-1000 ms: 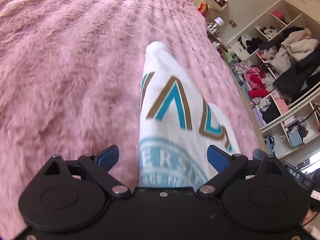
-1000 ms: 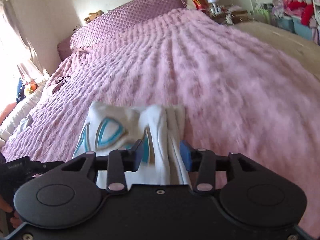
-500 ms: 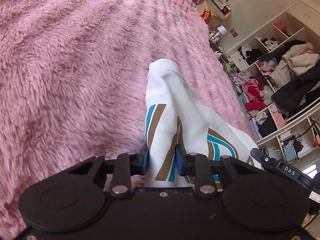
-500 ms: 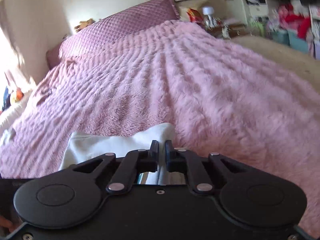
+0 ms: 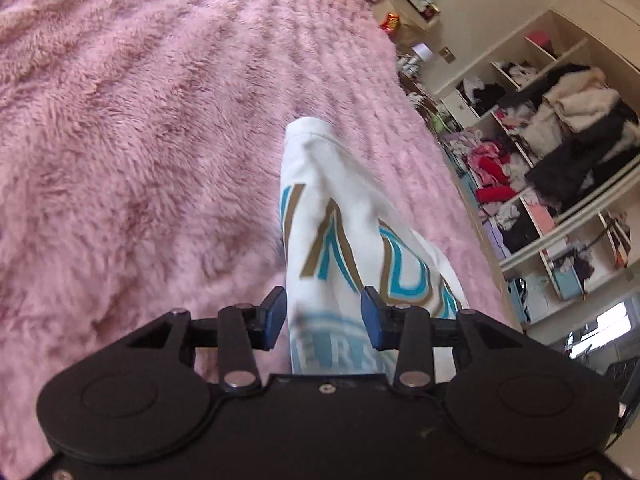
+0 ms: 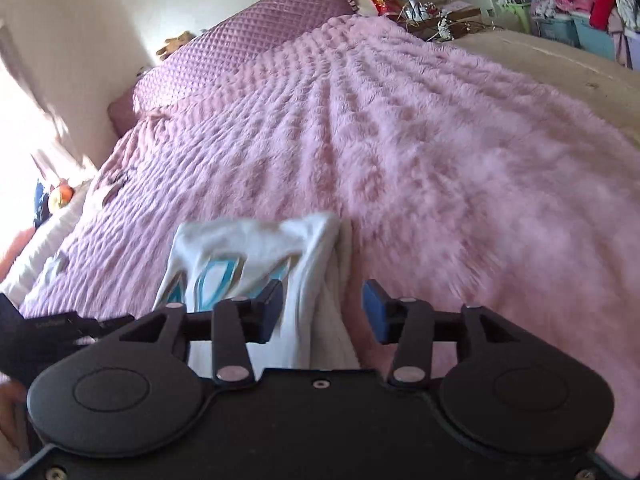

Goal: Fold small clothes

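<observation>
Jaws reopened around folded shirt (image 5: 320,208)

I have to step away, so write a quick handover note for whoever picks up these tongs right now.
Left tongs: jaws opening, white printed T-shirt between them, pads not pressing.
Right tongs: jaws opening over the shirt's other edge, also no grip.
The shirt lies folded into a narrow strip on the pink fluffy blanket.
Done: lengthwise folds.
Left: probably one crosswise fold, then smoothing it flat.
</observation>
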Available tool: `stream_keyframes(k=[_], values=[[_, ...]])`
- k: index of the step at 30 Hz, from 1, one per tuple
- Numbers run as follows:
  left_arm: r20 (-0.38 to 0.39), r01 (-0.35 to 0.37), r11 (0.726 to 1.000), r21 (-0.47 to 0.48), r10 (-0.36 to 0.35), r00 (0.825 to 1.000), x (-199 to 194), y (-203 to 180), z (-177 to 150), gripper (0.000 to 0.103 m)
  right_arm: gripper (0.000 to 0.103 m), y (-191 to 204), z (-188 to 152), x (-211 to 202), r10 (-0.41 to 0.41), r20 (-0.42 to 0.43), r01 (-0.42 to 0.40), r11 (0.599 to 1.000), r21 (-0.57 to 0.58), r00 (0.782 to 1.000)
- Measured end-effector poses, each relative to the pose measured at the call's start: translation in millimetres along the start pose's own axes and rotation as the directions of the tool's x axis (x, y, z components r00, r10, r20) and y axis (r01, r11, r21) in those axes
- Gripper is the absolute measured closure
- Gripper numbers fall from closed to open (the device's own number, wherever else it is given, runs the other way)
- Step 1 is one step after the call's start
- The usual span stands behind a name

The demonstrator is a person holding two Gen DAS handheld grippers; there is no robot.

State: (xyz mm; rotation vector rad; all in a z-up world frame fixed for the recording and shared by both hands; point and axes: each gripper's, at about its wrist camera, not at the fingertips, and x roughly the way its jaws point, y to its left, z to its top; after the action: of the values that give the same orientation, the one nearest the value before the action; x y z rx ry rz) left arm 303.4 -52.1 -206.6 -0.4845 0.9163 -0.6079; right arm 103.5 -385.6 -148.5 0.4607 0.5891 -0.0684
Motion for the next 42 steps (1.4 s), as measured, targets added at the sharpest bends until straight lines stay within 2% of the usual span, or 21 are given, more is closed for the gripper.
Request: stream_keyframes(k=[5,8,11,15,19,21,25,26,27,28,29,32,33,34,35,38,39,42], values=[[-0.073,-0.034,0.977,0.209,0.050,0.996,-52.4,-23.8,-71.8,0.063,0.051,-0.5,-44.3,-36.5,-0.078,-0.079,0.079,0.997,0.011,0.994],[-0.087,-0.044,0.951,0.305,0.073,0.994,-62.9,-32.2,-107.9,0.063,0.051,0.4,-57.9,-38.7,-0.082,-0.101,0.086,0.996,0.039,0.992],[-0.079,-0.046,0.929,0.368,0.080,0.994,-62.0,-42.8,-123.7,0.063,0.051,7.5,-62.8,-36.0,-0.098,-0.103,0.103,0.993,0.051,0.990],[-0.036,-0.089,0.862,0.499,0.123,0.992,-52.4,-61.2,-138.4,0.063,0.048,18.6,-66.5,-37.4,-0.111,-0.099,0.115,0.993,0.040,0.989],[-0.014,-0.153,0.795,0.586,0.199,0.980,-33.6,-70.6,-142.9,0.068,0.048,19.4,-68.7,-37.5,-0.125,-0.102,0.130,0.990,0.047,0.987],[0.028,-0.200,0.747,0.634,0.236,0.971,-27.6,-77.9,-147.3,0.068,0.048,18.9,-70.8,-37.3,-0.133,-0.107,0.139,0.989,0.055,0.985],[0.094,-0.237,0.663,0.710,0.244,0.965,-27.9,-92.0,-157.4,0.068,0.048,22.5,-75.3,-38.6,-0.146,-0.095,0.151,0.988,0.044,0.985],[0.103,-0.238,0.651,0.721,0.239,0.966,-27.9,-94.3,-159.1,0.072,0.050,23.6,-76.0,-38.8,-0.149,-0.090,0.153,0.987,0.040,0.985],[0.110,-0.243,0.646,0.723,0.239,0.965,-27.4,-95.4,-159.5,0.077,0.056,24.4,-76.0,-38.0,-0.152,-0.092,0.155,0.987,0.033,0.984],[0.115,-0.255,0.645,0.720,0.251,0.961,-25.9,-95.4,-158.9,0.084,0.079,26.5,-76.4,-37.2,-0.153,-0.097,0.156,0.988,0.019,0.983],[0.113,-0.258,0.652,0.713,0.256,0.960,-24.8,-94.7,-157.1,0.091,0.091,28.0,-76.3,-37.0,-0.162,-0.093,0.163,0.987,0.009,0.982],[0.142,-0.267,0.708,0.654,0.231,0.962,-37.2,-89.7,-147.0,0.096,0.092,33.2,-72.4,-46.0,-0.145,-0.049,0.146,0.989,0.018,0.988],[0.178,-0.286,0.719,0.634,0.224,0.958,-48.4,-88.9,-144.0,0.096,0.092,36.6,-70.5,-51.4,-0.130,-0.030,0.131,0.991,0.015,0.991],[0.200,-0.305,0.717,0.627,0.230,0.952,-54.8,-88.4,-142.4,0.096,0.092,40.4,-69.0,-56.2,-0.121,-0.013,0.121,0.993,0.005,0.993],[0.189,-0.302,0.717,0.628,0.237,0.953,-57.1,-85.1,-140.3,0.096,0.093,42.7,-68.3,-58.4,-0.115,-0.007,0.115,0.993,-0.006,0.993],[0.091,-0.244,0.759,0.604,0.239,0.967,-47.2,-69.4,-140.6,0.097,0.094,37.5,-74.0,-45.5,-0.152,-0.054,0.151,0.988,-0.016,0.987],[0.072,-0.238,0.758,0.607,0.246,0.967,-40.8,-66.5,-144.7,0.098,0.094,30.6,-79.5,-37.7,-0.171,-0.078,0.171,0.985,-0.006,0.982],[0.037,-0.238,0.722,0.650,0.282,0.959,-21.3,-61.3,-157.8,0.098,0.095,10.7,-94.8,-24.9,-0.180,-0.106,0.185,0.982,0.040,0.978]])
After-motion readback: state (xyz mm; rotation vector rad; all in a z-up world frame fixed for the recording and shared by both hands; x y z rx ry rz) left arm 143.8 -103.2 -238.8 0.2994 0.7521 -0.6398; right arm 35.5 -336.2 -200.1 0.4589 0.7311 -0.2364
